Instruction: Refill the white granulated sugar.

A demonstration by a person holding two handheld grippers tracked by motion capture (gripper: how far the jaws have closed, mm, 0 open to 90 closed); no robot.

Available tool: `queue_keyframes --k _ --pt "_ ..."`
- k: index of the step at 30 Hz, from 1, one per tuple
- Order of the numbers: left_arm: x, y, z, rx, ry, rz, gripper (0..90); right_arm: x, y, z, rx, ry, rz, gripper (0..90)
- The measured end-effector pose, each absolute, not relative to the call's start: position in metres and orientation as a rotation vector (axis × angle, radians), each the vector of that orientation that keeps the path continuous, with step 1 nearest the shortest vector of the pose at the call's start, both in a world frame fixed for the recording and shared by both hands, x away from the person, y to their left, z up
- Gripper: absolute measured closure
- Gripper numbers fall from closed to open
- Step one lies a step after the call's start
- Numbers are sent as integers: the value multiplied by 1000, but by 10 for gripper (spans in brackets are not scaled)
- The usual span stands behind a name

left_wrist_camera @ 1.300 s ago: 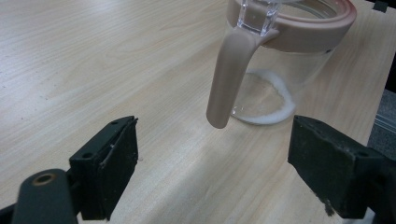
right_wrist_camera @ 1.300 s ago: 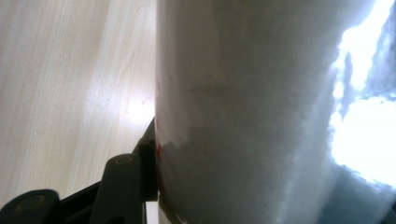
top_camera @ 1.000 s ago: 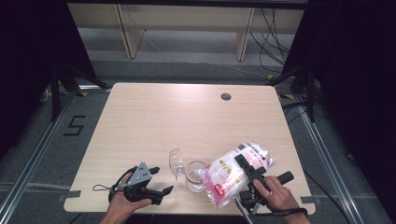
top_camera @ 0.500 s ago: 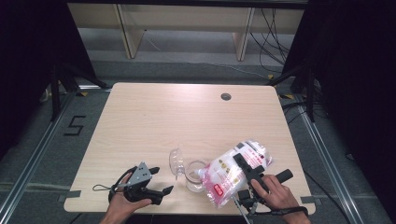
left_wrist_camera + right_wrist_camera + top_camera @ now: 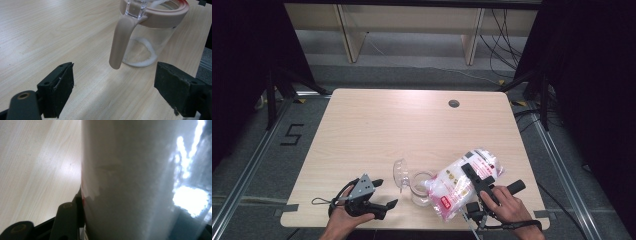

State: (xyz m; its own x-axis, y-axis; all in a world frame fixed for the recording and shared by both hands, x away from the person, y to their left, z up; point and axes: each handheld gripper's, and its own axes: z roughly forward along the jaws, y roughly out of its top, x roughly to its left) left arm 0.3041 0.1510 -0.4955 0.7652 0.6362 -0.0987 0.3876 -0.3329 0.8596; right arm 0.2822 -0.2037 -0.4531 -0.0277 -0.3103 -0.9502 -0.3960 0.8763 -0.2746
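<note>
A clear jar (image 5: 421,186) with a pink rim and handle stands near the table's front edge, its clear lid (image 5: 400,172) swung open to the left. A plastic bag of white grains (image 5: 457,184) is tilted over the jar's mouth, and my right gripper (image 5: 470,175) is shut on it. In the right gripper view the bag (image 5: 137,182) presses against the left jaw. My left gripper (image 5: 384,193) stands open, left of the jar. In the left gripper view the jar (image 5: 152,37) has a thin white layer at its bottom, and its handle (image 5: 120,42) points at my open left gripper (image 5: 116,86).
The wooden table (image 5: 377,135) has a round cable hole (image 5: 454,103) at the back right. Metal floor rails run along both sides of the table. A shelf frame (image 5: 412,30) stands behind it.
</note>
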Motion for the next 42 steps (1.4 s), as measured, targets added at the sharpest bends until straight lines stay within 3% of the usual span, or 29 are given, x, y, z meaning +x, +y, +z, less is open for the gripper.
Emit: queue_keyframes --k 42 --pt "304 151 -495 1962 774 299 157 286 -203 -453 -597 1619 76 519"
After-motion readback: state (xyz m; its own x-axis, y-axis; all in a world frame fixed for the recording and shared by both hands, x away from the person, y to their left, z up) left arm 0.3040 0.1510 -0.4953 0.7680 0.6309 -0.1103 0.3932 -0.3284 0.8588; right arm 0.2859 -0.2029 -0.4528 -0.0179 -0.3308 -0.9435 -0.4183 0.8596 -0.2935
